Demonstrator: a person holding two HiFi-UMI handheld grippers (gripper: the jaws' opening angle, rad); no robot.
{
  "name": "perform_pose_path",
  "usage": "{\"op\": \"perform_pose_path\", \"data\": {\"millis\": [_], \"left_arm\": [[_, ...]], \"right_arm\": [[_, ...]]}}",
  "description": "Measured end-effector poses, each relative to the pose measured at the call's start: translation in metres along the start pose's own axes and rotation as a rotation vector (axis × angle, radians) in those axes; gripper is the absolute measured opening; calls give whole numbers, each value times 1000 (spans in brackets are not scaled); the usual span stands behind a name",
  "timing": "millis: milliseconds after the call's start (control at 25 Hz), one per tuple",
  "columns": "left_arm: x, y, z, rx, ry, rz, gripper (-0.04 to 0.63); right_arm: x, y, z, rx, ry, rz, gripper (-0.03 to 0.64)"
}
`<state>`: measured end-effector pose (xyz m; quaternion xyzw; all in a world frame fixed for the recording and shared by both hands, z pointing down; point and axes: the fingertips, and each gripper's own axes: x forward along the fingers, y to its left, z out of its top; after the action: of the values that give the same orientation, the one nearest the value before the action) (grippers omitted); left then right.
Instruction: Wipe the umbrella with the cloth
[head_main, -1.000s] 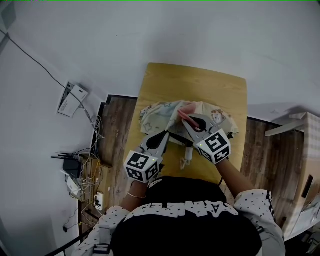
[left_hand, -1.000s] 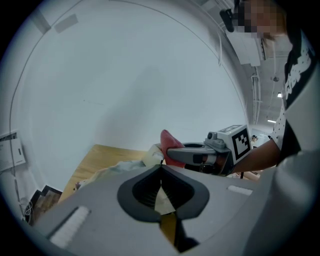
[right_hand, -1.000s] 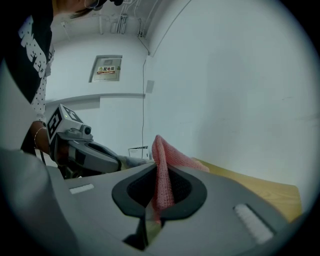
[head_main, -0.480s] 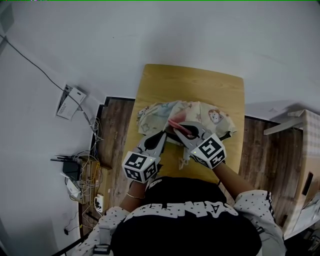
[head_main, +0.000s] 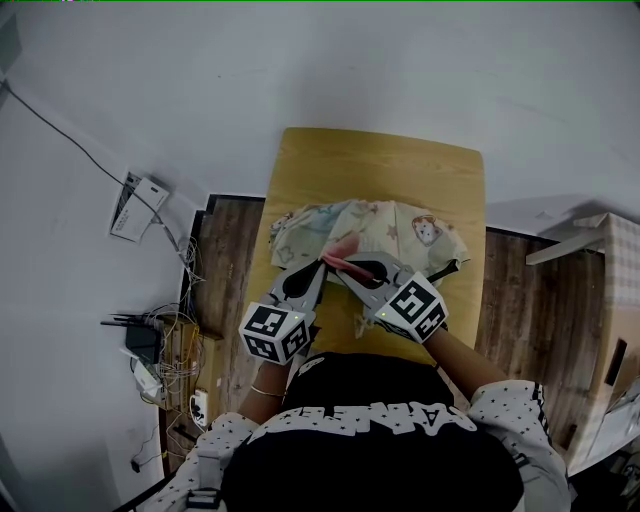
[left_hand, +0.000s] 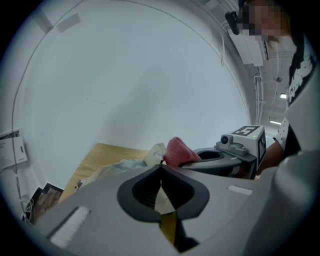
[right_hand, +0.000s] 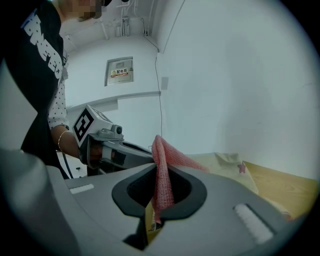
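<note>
- Worktop: a wooden top carries the umbrella, whose cream printed canopy lies crumpled across its middle.
- Left gripper: jaws together on a fold at the umbrella's near edge. It likely needs to keep that fabric taut so the canopy does not bunch.
- Right gripper: clamped on the cloth, over the umbrella's near edge just beside the left gripper.
- Cloth: pink and pinched upright. Wiping probably works best with it laid flat on the umbrella, in overlapping strokes away from the pinned fold.
</note>
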<state>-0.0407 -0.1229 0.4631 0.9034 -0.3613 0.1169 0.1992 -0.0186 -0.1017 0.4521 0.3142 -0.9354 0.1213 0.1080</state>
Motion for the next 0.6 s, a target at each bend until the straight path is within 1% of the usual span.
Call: {"op": "perform_pose_path", "data": {"millis": [240,320,440,600], "left_arm": [[2,1,2,2,3,2,3],[2,2,2,1,4,5,3],[3,4,2,1,8,10,3],[3,7,1,0,14,17,3]], "right_arm": [[-3,8,0,1,-1,41,34],[-9,3,5,-4,-31,22,34],[-24,-21,20,-18,-119,-87,34],[-45,-61,29,-25,-176,-231,34]]}}
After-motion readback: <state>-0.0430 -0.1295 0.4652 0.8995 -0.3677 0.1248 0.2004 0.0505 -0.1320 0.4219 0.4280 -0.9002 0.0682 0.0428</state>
